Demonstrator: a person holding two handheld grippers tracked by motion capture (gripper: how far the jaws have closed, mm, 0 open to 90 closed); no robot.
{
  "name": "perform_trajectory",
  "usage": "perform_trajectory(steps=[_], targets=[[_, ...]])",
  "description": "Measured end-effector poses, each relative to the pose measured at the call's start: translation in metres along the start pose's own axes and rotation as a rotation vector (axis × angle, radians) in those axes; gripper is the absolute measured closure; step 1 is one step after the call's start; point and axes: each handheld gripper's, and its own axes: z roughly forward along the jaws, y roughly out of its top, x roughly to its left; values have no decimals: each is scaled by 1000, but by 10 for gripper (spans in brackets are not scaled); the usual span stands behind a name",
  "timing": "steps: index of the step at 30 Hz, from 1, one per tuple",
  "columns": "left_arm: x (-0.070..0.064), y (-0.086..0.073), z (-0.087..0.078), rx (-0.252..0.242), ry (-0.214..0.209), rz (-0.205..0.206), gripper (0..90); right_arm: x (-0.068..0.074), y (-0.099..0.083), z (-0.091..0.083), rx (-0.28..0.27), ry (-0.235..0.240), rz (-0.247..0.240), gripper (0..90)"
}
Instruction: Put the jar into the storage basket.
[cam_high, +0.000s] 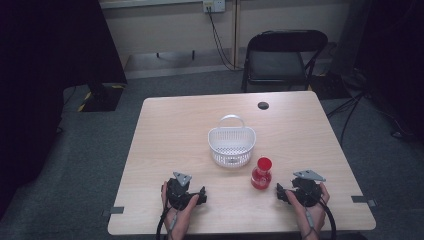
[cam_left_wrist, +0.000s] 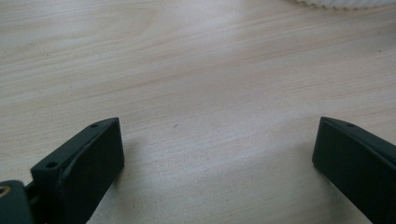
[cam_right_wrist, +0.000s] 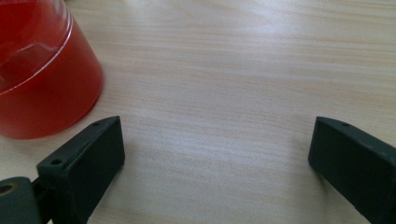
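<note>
I have the right tool (cam_high: 281, 193) resting low on the bench (cam_high: 170, 130) with its jaws spread wide and nothing between them. The red flask (cam_high: 261, 174) stands upright just to that tool's left, near but not touching; in the right gripper view its red body (cam_right_wrist: 42, 74) sits just ahead of the left jaw, outside the gap. My left tool (cam_high: 202, 195) also lies on the bench, jaws wide apart over bare wood. The white basket (cam_high: 231, 144) stands beyond both tools, just behind the flask, closer to it than to either tool.
</note>
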Motion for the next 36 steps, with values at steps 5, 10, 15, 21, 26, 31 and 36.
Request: perform_trajectory(steps=[5, 10, 15, 21, 26, 31, 36], targets=[[0, 0, 0, 0, 0, 0, 18, 0, 0, 0, 0, 0, 0, 24], [0, 0, 0, 0, 0, 0, 18, 0, 0, 0, 1, -1, 1, 24], [0, 0, 0, 0, 0, 0, 18, 1, 0, 0, 1, -6, 5, 25], [0, 0, 0, 0, 0, 0, 18, 2, -1, -3, -14, -6, 4, 33], [0, 0, 0, -1, 0, 0, 18, 3, -1, -5, -31, 2, 9, 34], [0, 0, 0, -1, 0, 0, 18, 3, -1, -8, -41, 14, 12, 33], [0, 0, 0, -1, 0, 0, 18, 4, -1, -11, -53, 23, 16, 33]])
